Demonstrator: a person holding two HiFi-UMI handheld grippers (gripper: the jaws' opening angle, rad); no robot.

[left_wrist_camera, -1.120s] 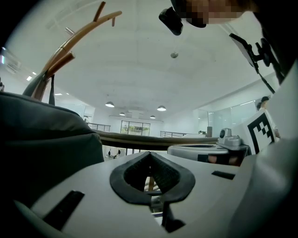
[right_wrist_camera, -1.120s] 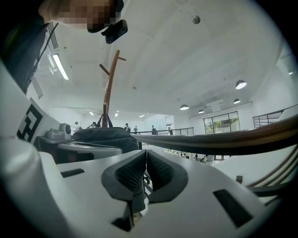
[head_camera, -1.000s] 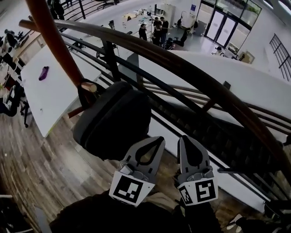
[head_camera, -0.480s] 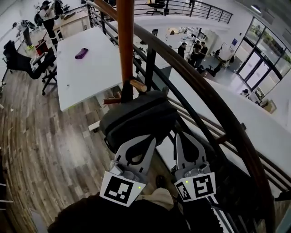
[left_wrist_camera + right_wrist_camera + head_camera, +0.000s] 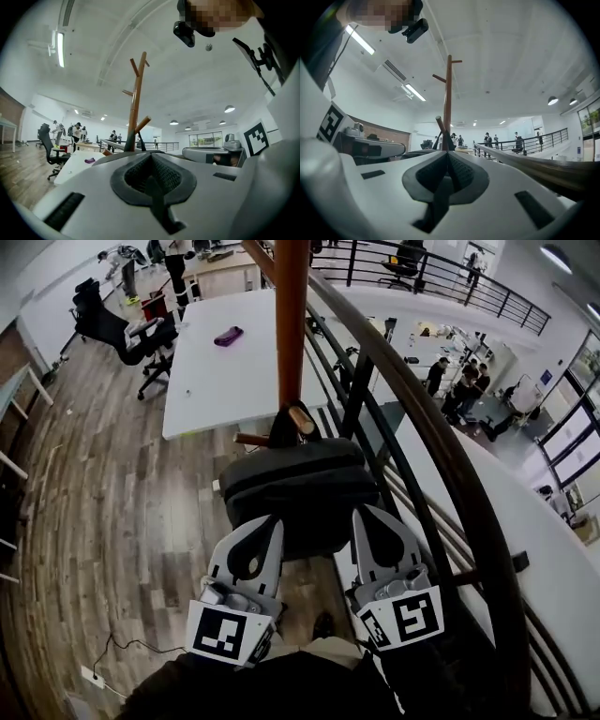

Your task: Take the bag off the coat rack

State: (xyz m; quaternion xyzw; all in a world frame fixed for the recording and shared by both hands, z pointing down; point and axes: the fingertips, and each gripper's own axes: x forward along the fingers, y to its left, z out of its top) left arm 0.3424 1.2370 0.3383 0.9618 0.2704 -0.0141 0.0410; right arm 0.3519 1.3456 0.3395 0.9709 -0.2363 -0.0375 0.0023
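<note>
While the bag [image 5: 300, 486] hangs from a coat rack [image 5: 292, 334] peg, the left gripper [image 5: 270, 521] and right gripper [image 5: 362, 512] point at its near edge, side by side. Both pairs of jaws are pressed together, empty.

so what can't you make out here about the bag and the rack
Head view: the coat rack top is cut off by the upper edge; its base is hidden behind the bag.
Head view: the left tongs and right tongs overlap the bag, so contact cannot be told.
Both gripper views: the shut tongs hide nearly all of the bag.
Purple object on the table: too small to identify.
</note>
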